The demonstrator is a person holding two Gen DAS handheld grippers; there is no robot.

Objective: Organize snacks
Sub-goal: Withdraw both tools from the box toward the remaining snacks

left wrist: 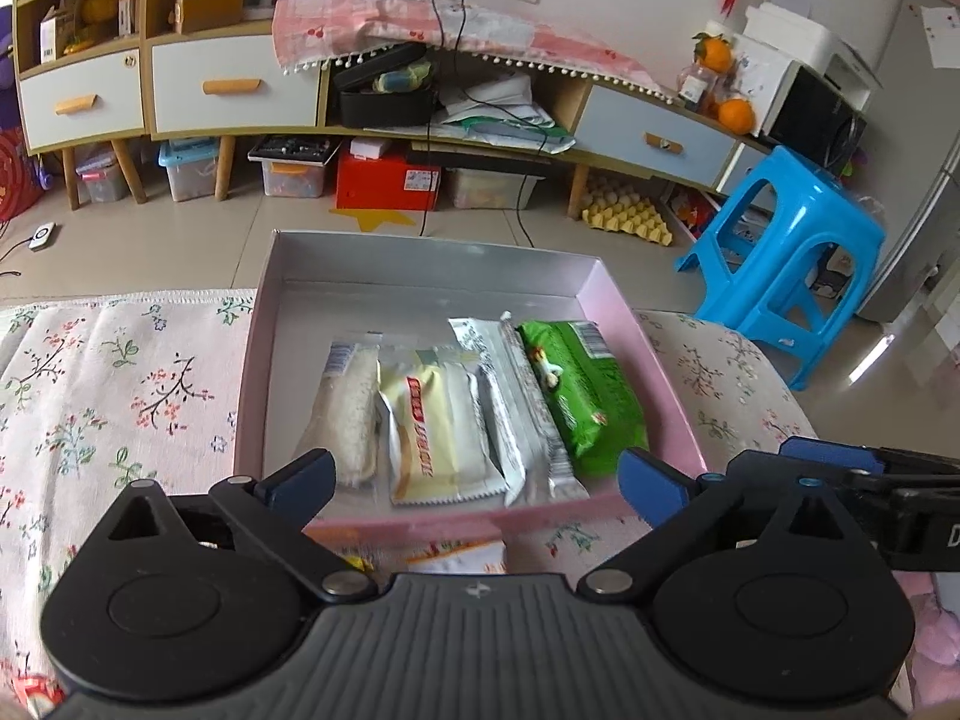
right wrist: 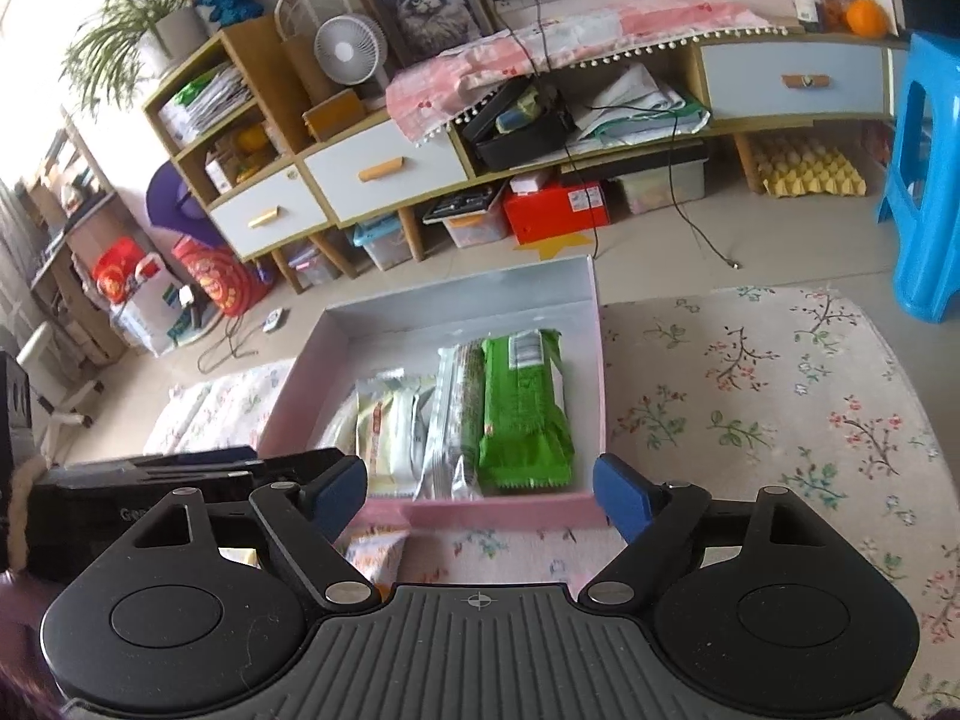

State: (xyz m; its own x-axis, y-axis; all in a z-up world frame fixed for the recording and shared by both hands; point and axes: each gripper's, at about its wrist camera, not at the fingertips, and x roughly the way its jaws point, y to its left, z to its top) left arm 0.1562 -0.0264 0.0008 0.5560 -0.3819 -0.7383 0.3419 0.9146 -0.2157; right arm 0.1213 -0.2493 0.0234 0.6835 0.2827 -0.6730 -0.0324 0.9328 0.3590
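A pink box (left wrist: 618, 300) (right wrist: 591, 510) with a grey inside stands on the floral cloth. In it lie a white rice-cake packet (left wrist: 354, 414), a yellow-white packet (left wrist: 432, 426) (right wrist: 387, 426), silver bar packets (left wrist: 516, 414) (right wrist: 459, 414) and a green packet (left wrist: 582, 396) (right wrist: 522, 414). An orange-white packet (left wrist: 462, 558) (right wrist: 372, 552) lies on the cloth in front of the box. My left gripper (left wrist: 477, 483) is open and empty above the box's near edge. My right gripper (right wrist: 480, 495) is open and empty at that edge too, just right of the left one.
The floral cloth (left wrist: 108, 384) (right wrist: 768, 396) covers the table on both sides of the box. Beyond the table edge are the floor, a blue plastic stool (left wrist: 786, 264) (right wrist: 924, 180) and a low cabinet (left wrist: 234, 90) with drawers.
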